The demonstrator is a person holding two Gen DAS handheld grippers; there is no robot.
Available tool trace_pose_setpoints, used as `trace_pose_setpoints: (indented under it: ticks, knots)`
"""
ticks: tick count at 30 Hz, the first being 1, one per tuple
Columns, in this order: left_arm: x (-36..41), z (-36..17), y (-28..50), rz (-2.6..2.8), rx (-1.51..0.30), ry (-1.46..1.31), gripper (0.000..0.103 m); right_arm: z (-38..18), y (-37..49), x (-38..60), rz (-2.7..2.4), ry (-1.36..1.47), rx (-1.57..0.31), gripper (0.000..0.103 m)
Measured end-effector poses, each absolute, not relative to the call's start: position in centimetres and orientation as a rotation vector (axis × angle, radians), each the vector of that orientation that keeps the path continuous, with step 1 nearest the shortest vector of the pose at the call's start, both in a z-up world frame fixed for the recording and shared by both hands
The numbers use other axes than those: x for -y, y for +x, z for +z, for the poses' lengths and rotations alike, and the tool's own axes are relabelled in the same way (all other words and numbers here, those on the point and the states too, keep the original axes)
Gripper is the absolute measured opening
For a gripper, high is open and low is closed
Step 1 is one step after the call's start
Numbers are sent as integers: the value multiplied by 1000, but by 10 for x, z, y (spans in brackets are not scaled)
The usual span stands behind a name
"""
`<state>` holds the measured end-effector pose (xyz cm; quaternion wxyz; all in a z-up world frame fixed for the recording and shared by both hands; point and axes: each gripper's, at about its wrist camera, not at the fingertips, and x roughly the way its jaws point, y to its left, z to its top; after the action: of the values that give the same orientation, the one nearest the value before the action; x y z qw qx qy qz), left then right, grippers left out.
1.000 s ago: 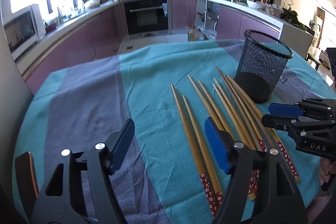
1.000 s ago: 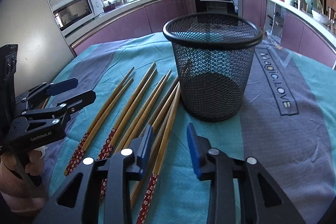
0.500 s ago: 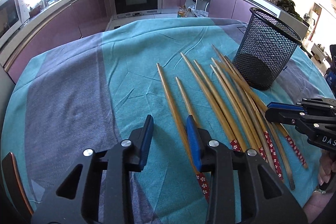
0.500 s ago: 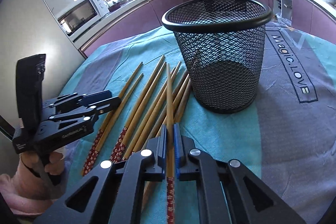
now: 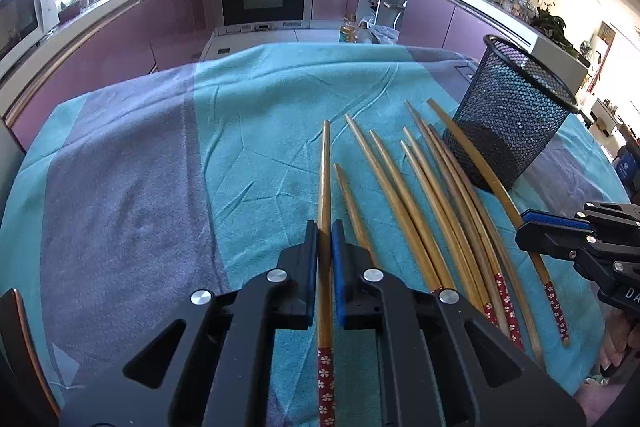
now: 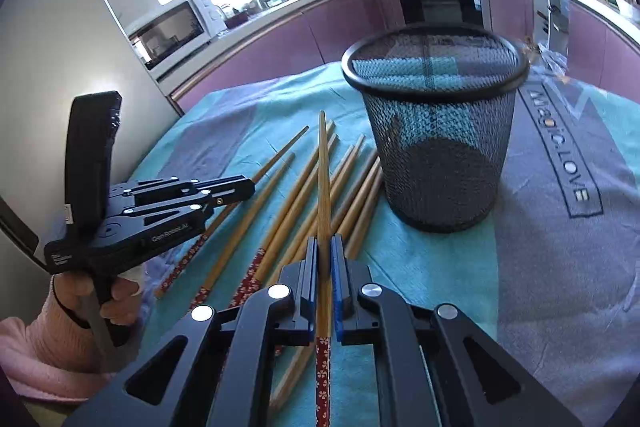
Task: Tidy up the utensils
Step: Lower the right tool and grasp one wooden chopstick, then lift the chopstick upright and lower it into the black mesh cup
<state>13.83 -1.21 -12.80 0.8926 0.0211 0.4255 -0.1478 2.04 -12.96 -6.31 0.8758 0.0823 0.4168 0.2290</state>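
I am holding one pair of tongs in each hand, and each is clamped on a single chopstick

Left tongs: the pads are pressing on both sides of the leftmost chopstick in the row. I am gripping it above its red patterned end, so the long bare shaft is pointing straight ahead of the tongs, which should make the tip easy to aim. Whether this chopstick is clear of the cloth I cannot tell

Right tongs: the pads are squeezing a second chopstick, again just ahead of its red end. Its tip is rising above the others and pointing ahead, just to the left of the mesh basket

The basket is standing upright ahead and to the right of my right tongs, and far ahead to the right of my left tongs. It is looking empty, so I am judging the sorting to be only starting

The remaining chopsticks are lying fanned on the teal cloth, between my two tongs, with their tips toward the basket, so each can be lifted by its red end without turning

Caution: the thin shafts may pivot in the pads while I am tipping them into the basket
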Motion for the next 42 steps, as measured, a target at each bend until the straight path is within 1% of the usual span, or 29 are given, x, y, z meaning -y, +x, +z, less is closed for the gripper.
trace_pose_setpoints:
  ticks: [2, 17, 29, 35, 38, 42]
  knots:
    - [10, -120, 133, -316, -855, 40, 8, -54, 17, 132, 491, 172, -840, 6]
    - [4, -11, 95, -522, -575, -113, 8, 25, 0, 172, 487, 197, -571, 6]
    - [54, 72, 120, -583, -382, -225, 8, 69, 27, 199, 425, 186, -433, 6]
    - [87, 85, 143, -584, -363, -249, 8, 74, 50, 209, 385, 186, -409, 6]
    - [105, 73, 156, -569, -380, -228, 8, 64, 62, 210, 373, 175, -440, 6]
    - [121, 44, 169, -557, -439, -187, 8, 46, 73, 206, 367, 155, -512, 6]
